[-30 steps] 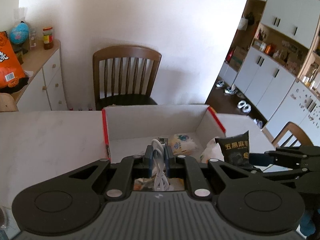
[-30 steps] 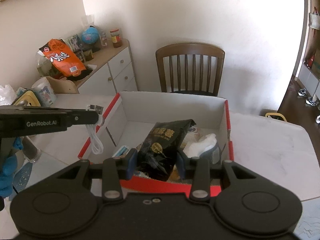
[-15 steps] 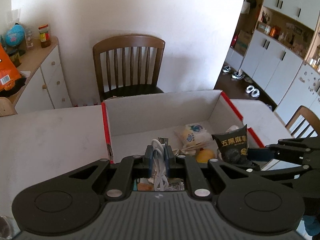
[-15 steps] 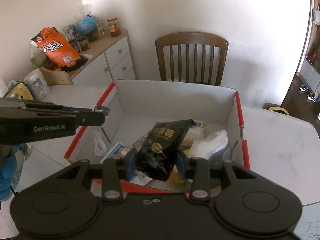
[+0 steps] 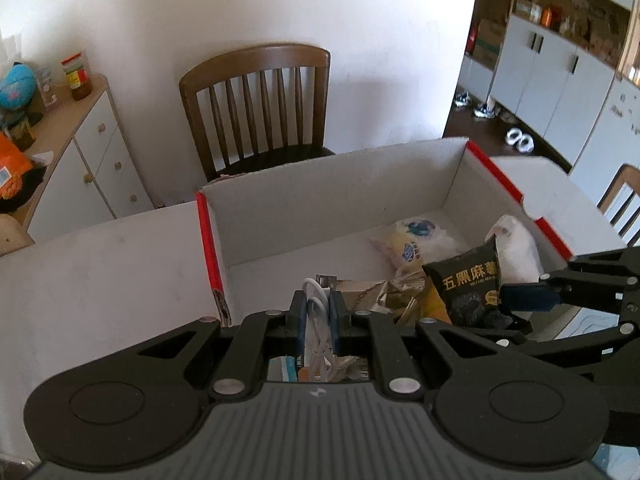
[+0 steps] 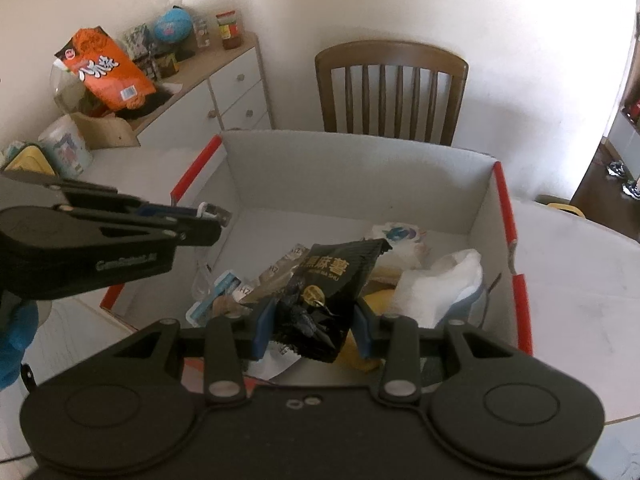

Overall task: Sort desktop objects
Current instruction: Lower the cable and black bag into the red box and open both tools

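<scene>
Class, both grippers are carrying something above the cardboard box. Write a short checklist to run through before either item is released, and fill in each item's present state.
1. Left gripper shut on the white cable: ok.
2. Right gripper shut on the black snack packet: ok.
3. Both items over the cardboard box, inside its walls: ok.
4. Bare floor in the box under the cable: cannot tell; wrappers lie nearby.
5. The two grippers apart, not touching: ok.
</scene>
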Available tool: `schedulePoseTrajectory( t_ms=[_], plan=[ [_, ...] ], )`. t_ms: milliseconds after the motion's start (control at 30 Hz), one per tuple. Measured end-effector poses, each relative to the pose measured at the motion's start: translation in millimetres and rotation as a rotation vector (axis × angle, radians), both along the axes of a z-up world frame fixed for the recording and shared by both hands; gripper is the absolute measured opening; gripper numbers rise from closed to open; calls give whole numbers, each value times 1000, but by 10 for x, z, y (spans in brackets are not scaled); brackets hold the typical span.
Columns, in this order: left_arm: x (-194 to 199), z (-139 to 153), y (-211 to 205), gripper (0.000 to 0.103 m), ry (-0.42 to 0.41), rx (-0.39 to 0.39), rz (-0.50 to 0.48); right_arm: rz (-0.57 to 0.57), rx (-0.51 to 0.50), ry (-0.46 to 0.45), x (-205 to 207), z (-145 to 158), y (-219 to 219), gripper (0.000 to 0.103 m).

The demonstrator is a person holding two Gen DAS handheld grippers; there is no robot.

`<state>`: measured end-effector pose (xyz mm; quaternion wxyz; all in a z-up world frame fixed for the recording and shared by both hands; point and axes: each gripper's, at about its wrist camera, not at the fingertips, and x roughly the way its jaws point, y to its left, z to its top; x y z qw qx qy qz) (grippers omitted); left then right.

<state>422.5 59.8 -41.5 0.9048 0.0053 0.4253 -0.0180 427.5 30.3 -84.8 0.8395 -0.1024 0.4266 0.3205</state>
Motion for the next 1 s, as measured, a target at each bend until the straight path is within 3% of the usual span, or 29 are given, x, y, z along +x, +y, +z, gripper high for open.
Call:
schedulePoseTrajectory(
  t_ms=[500,1000],
  plan=[
    [176,-247,-108,11,110,76,-28,0,-13,47,93,-187,53,39],
    [253,-258,-73,11,161,38,10,-34,-11,65,140,-220,19,43]
  ],
)
